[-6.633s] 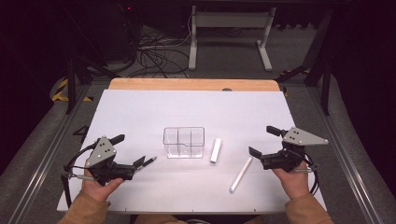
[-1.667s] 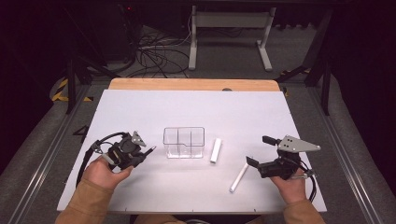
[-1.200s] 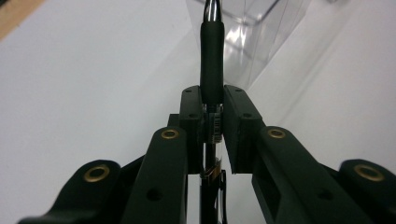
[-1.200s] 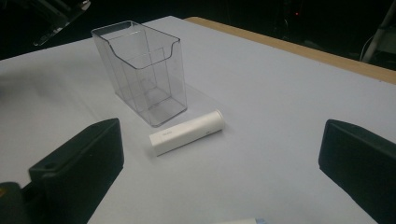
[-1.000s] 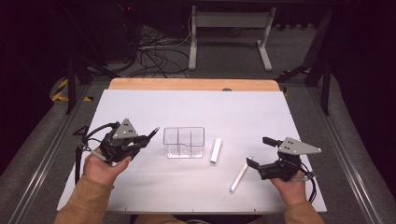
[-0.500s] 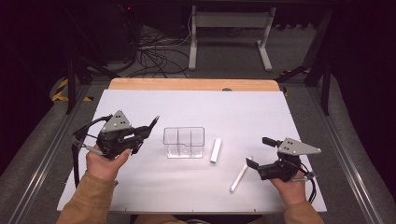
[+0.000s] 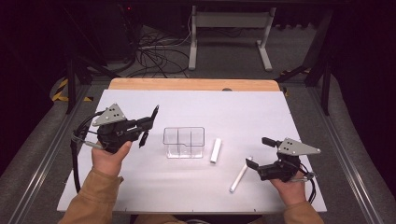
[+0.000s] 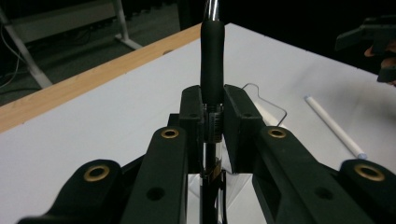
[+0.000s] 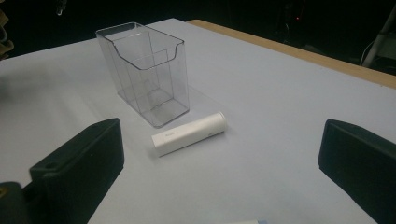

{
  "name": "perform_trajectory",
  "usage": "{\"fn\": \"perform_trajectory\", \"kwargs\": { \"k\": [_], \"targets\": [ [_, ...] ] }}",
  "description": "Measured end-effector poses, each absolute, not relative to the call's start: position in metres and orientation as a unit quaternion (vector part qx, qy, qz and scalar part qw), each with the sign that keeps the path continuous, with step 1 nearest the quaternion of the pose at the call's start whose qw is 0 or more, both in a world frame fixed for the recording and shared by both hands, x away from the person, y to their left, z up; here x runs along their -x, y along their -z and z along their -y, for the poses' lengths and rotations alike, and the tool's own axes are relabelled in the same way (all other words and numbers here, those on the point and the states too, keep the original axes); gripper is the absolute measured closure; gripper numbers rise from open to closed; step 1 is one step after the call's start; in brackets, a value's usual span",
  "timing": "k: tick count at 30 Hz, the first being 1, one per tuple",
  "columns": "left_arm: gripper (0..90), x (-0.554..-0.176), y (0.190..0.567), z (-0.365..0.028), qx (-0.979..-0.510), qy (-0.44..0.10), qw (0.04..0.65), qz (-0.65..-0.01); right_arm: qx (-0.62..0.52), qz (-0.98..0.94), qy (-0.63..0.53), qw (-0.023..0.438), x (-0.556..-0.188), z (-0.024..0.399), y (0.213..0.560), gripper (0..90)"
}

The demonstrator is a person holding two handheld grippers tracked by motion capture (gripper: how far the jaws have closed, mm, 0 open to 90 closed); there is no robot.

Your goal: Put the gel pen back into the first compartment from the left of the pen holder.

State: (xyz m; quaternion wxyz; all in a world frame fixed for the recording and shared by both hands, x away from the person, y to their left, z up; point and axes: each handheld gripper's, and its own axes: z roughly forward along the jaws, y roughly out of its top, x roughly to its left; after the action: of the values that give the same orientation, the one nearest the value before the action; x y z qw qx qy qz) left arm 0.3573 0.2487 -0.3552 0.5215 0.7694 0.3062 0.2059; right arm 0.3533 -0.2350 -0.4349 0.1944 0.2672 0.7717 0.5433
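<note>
Pen [image 8: 212,51] now raised, clamped betw. left tool [image 7: 148,125] pads.

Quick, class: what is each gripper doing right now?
Left gripper: shut on a black pen.
Right gripper: open, holding nothing.

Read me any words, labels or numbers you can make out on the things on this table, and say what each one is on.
None can be read.
White tube: a faint grey mark near one end, too blurred to read.
Pen in the left gripper: a band of small print on the barrel between the jaws, too small to read.
Clear box: no print.
White stick: no print seen.
</note>
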Motion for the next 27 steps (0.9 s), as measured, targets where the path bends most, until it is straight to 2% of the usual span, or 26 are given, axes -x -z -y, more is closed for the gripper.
{"fn": "perform_trajectory", "kwargs": {
  "k": [11, 16, 27],
  "targets": [
    [79.0, -0.371, 0.361, -0.235, -0.736, -0.195, 0.584, -0.28, -0.265, -0.773, -0.543, 0.195, -0.353, 0.235, 0.435, 0.7],
    [79.0, -0.378, 0.366, -0.229, -0.733, -0.203, 0.594, -0.261, -0.264, -0.774, -0.542, 0.194, -0.353, 0.234, 0.436, 0.8],
    [78.9, -0.391, 0.376, -0.215, -0.726, -0.18, 0.614, -0.252, -0.263, -0.774, -0.543, 0.194, -0.353, 0.235, 0.436, 0.7]
  ]
}}
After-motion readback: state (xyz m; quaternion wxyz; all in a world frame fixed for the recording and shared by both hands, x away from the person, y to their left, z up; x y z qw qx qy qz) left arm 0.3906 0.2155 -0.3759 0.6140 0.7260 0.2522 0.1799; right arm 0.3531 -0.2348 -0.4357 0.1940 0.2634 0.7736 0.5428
